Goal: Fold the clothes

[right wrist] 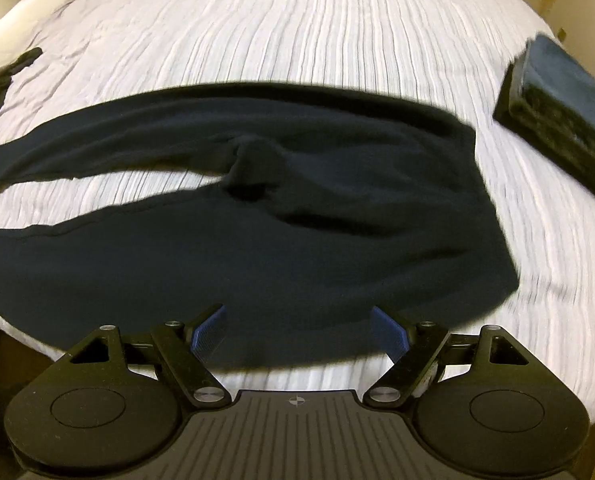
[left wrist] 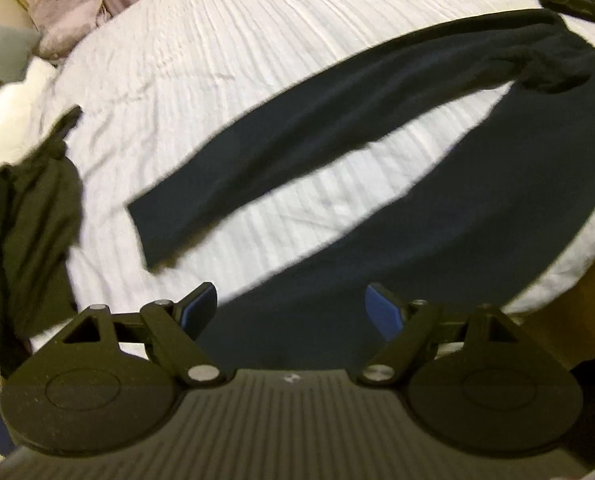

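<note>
Dark trousers (right wrist: 257,240) are lying spread flat on the white bed cover (right wrist: 297,40), legs splayed w/ a gap btwn, while left gripper (left wrist: 291,312) & right gripper (right wrist: 297,330) are hovering wide open, holding nothing, prob lining up the first fold.

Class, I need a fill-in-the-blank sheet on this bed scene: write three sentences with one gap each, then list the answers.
1. The dark trousers lie spread on a ____ bedspread.
2. The trousers' two legs are ____, not stacked.
3. Both the left claw and the right claw are ____, holding nothing.

Answers: white; apart; open
</note>
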Demonstrator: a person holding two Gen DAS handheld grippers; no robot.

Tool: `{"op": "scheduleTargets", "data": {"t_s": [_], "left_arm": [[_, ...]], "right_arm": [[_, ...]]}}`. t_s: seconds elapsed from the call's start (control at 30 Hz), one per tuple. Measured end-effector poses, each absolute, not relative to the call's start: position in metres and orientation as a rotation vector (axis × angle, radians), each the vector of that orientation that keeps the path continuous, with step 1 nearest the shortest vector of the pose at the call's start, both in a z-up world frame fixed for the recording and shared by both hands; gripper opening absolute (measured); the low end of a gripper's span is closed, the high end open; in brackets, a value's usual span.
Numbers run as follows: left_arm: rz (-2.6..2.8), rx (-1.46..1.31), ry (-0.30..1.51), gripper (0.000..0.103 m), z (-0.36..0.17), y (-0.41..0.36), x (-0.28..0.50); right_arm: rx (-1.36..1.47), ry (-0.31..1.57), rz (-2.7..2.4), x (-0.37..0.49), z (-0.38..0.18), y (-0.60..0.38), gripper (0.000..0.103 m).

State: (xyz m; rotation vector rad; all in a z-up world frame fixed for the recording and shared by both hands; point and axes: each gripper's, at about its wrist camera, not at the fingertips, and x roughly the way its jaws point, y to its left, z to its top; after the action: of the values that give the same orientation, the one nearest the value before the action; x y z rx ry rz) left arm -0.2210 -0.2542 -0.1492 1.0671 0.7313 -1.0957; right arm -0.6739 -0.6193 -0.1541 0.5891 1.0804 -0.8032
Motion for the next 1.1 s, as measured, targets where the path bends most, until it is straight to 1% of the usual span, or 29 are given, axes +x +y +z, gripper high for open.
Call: {"op": "scheduleTargets", "data": {"t_s": [0.17, 0.23, 0.27, 0.3, 0.43, 0.53, 0.63, 0.7, 0.77, 0.8, 0.83, 0.87, 0.9, 0.93, 0.97, 1.1], "left_arm": [[-1.097, 1.095, 0.671, 0.078, -0.141, -0.278, -0.160], [-1.106, 1.121, 0.653, 0.074, -0.146, -0.296, -0.131], [-1.115, 1.135, 0.643, 0.070, -0.152, -0.306, -0.116], [-1.127, 1.148, 0.642, 0.068, -0.158, -0.317, -0.102], [-1.201, 1.231, 0.646, 0.066, -0.197, -0.359, -0.049], [-1.268, 1.319, 0.647, 0.065, -0.232, -0.385, -0.017], [-1.355, 1.410, 0.682, 0.059, -0.266, -0.405, 0.011], [-1.409, 1.456, 0.722, 0.051, -0.284, -0.416, 0.027], [-1.456, 1.486, 0.780, 0.048, -0.295, -0.424, 0.037], [-1.481, 1.502, 0.808, 0.042, -0.300, -0.426, 0.041], [-1.507, 1.523, 0.827, 0.036, -0.303, -0.428, 0.042], [-1.521, 1.551, 0.834, 0.021, -0.306, -0.429, 0.043], [-1.529, 1.582, 0.836, 0.010, -0.307, -0.430, 0.043], [-1.529, 1.599, 0.828, 0.006, -0.306, -0.430, 0.043], [-1.525, 1.610, 0.816, 0.000, -0.302, -0.430, 0.043], [-1.497, 1.613, 0.740, 0.000, -0.278, -0.429, 0.043]], "right_arm": [[0.484, 1.082, -0.755, -0.645, -0.141, -0.654, 0.082], [0.446, 1.089, -0.736, -0.629, -0.138, -0.666, 0.081], [0.424, 1.097, -0.724, -0.620, -0.137, -0.671, 0.081], [0.400, 1.106, -0.711, -0.611, -0.135, -0.677, 0.081], [0.330, 1.145, -0.656, -0.575, -0.135, -0.694, 0.081], [0.304, 1.196, -0.611, -0.554, -0.146, -0.707, 0.081], [0.279, 1.251, -0.579, -0.539, -0.160, -0.719, 0.081], [0.267, 1.284, -0.561, -0.532, -0.171, -0.729, 0.081], [0.265, 1.318, -0.550, -0.527, -0.182, -0.742, 0.081], [0.266, 1.332, -0.543, -0.525, -0.187, -0.748, 0.081], [0.264, 1.342, -0.534, -0.524, -0.192, -0.754, 0.081], [0.260, 1.351, -0.524, -0.524, -0.196, -0.760, 0.081], [0.257, 1.361, -0.514, -0.523, -0.199, -0.765, 0.081], [0.251, 1.373, -0.506, -0.523, -0.201, -0.770, 0.081], [0.244, 1.387, -0.499, -0.525, -0.203, -0.777, 0.081], [0.223, 1.410, -0.501, -0.537, -0.203, -0.803, 0.081]]}}
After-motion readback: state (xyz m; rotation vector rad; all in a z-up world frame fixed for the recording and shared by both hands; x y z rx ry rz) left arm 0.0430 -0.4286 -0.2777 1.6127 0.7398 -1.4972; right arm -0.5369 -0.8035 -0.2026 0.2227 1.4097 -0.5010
